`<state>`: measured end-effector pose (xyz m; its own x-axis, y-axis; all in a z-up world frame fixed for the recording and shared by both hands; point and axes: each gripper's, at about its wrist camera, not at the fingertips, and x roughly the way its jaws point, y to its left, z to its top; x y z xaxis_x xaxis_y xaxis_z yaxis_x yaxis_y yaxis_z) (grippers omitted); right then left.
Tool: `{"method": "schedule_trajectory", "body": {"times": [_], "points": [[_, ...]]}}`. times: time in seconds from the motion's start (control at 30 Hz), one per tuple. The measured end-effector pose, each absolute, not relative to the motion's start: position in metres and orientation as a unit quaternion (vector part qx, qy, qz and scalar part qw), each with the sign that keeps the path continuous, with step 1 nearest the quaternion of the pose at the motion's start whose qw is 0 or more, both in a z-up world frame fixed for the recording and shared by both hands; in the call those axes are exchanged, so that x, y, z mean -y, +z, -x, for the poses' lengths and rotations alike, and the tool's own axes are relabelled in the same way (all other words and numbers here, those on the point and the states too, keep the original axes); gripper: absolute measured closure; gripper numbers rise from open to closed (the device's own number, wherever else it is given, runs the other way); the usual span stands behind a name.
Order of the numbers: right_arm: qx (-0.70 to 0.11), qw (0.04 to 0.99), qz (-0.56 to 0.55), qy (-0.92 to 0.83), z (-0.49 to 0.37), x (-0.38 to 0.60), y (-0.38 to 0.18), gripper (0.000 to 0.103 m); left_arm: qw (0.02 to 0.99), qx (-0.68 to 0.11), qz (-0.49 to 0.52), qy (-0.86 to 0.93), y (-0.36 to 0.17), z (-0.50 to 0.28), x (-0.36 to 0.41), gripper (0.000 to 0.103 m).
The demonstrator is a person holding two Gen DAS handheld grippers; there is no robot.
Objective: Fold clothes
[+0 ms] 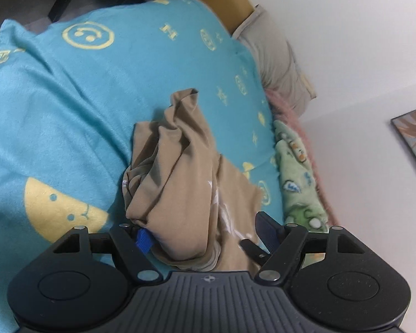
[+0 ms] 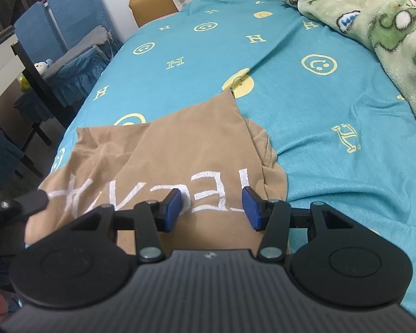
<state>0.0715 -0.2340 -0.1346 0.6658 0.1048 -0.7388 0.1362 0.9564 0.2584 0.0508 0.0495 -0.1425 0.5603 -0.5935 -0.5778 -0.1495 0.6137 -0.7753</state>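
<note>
A tan shirt (image 2: pixel 163 161) lies rumpled on a bed covered by a turquoise sheet (image 2: pixel 319 105) printed with yellow smiley faces and letter H shapes.

In the left wrist view, the sheet (image 1: pixel 55 116) fills the left side. At the centre, the shirt (image 1: pixel 174 172) is bunched into thick folds running away from the camera. The left gripper (image 1: pixel 202 238) has its fingers spread wide, with a fold of the shirt lying between them. To the right, a green cartoon blanket (image 1: pixel 296 183) lies along the bed edge, with a grey pillow (image 1: pixel 277 55) beyond it by a white wall.

In the right wrist view, blue chairs (image 2: pixel 63 22) stand at the far left beside the bed. The shirt lies partly flattened, showing white embroidered letters. The right gripper (image 2: pixel 210 208) hangs just above the lettering, its blue-padded fingers apart and pinching nothing. The green blanket (image 2: pixel 374 27) lies heaped at the upper right.
</note>
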Motion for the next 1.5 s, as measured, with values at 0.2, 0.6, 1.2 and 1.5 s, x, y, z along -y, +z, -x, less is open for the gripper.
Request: {"method": "schedule_trajectory", "body": {"times": [0.2,0.6,1.2,1.5], "points": [[-0.406,0.891,-0.202,-0.003,-0.064,0.243,-0.129,0.052,0.748,-0.475,0.449,-0.117,-0.165,-0.059,-0.055,0.044],[-0.409,0.715,-0.563,0.069,-0.034,0.276,-0.161,0.01,0.765,-0.435,0.459,-0.122,-0.152,-0.05,-0.058,0.082],[-0.366,0.733,-0.572,-0.037,-0.037,0.284,-0.171,0.066,0.761,-0.41,0.483,-0.138,-0.132,-0.047,-0.068,0.084],[-0.302,0.75,-0.587,-0.033,0.034,0.318,-0.102,0.067,0.749,-0.431,0.461,-0.202,-0.043,-0.018,-0.031,0.084]]}}
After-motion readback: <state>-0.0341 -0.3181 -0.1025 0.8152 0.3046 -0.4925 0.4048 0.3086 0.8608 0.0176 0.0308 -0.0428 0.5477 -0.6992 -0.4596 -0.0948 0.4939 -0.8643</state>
